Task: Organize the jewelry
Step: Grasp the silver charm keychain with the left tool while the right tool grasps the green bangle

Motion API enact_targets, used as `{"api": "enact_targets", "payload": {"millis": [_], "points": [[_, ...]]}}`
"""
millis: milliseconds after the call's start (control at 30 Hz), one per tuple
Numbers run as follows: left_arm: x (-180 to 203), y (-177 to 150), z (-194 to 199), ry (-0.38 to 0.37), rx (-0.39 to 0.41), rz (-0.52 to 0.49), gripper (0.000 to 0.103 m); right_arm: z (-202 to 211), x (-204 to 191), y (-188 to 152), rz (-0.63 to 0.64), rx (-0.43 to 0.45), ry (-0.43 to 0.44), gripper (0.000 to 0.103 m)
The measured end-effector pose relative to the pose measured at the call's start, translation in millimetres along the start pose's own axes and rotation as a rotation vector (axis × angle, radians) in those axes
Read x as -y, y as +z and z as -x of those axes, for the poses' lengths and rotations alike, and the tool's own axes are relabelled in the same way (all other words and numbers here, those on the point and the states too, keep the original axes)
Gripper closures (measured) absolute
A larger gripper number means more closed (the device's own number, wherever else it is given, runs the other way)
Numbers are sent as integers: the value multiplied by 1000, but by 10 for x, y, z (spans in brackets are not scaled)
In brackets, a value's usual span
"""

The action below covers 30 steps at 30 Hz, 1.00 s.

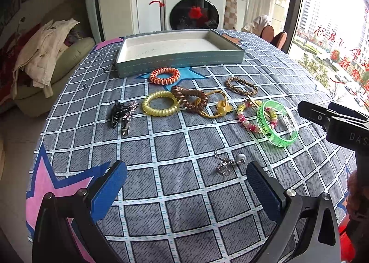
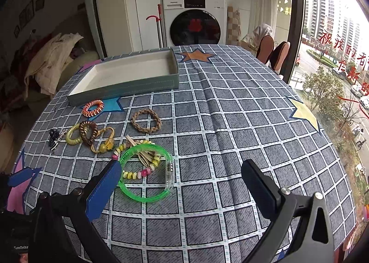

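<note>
Green translucent plastic marks your nearest target: the green bangle lies on the checked tablecloth just ahead of your right gripper, at about eleven o'clock from it, with the beaded bracelet and some hair clips inside its ring. Both of your tools hang spread wide with nothing between the pads; the left gripper hovers over bare cloth with the small silver brooch at its one o'clock.

The tray sits at twelve o'clock, far side of the table, and looks unfilled, so by my reading you are at the start: nothing sorted yet. The orange coil tie lies just before its near wall; the yellow coil tie, brown coil tie and braided band are strewn between.

Next, swing the right tool left so one pad enters the bangle's ring, avoiding the beads, then pinch its rim.
</note>
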<state>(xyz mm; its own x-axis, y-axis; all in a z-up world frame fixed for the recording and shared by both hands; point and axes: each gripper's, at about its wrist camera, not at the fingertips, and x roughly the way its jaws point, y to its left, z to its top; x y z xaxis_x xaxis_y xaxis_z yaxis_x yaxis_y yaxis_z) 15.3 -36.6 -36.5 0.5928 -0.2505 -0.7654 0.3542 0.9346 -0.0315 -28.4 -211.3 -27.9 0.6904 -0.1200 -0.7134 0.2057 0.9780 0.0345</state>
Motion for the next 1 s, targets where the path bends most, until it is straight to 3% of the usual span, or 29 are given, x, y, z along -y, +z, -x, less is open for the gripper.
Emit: {"api": "enact_targets", "payload": {"millis": [233, 333, 400, 467, 500, 633, 700, 767, 833, 900, 1000], "points": [[184, 47, -122, -31, -47, -67, 0, -280, 50, 15, 3, -131, 38, 3], [213, 66, -173, -47, -71, -78, 4, -356, 28, 4, 15, -160, 45, 11], [228, 68, -197, -54, -81, -79, 7, -389, 19, -8, 15, -178, 52, 25], [257, 64, -229, -66, -96, -93, 20, -423, 13, -17, 13, -197, 64, 35], [275, 57, -239, -72, -103, -99, 22, -439, 8, -25, 12, -206, 69, 40], [328, 43, -243, -79, -94, -130, 41, -465, -40, -49, 41, -217, 61, 51], [345, 46, -239, -84, -90, -145, 60, -462, -56, -45, 49, -221, 67, 54], [339, 51, -236, -96, -92, -148, 70, -460, -73, -43, 61, -224, 67, 59], [313, 58, -237, -124, -96, -139, 70, -452, -82, -47, 73, -224, 65, 70], [276, 68, -235, -155, -104, -121, 70, -446, -87, -47, 75, -223, 82, 91], [207, 97, -208, -190, -113, -86, 70, -425, -63, -34, 60, -213, 89, 92]]}}
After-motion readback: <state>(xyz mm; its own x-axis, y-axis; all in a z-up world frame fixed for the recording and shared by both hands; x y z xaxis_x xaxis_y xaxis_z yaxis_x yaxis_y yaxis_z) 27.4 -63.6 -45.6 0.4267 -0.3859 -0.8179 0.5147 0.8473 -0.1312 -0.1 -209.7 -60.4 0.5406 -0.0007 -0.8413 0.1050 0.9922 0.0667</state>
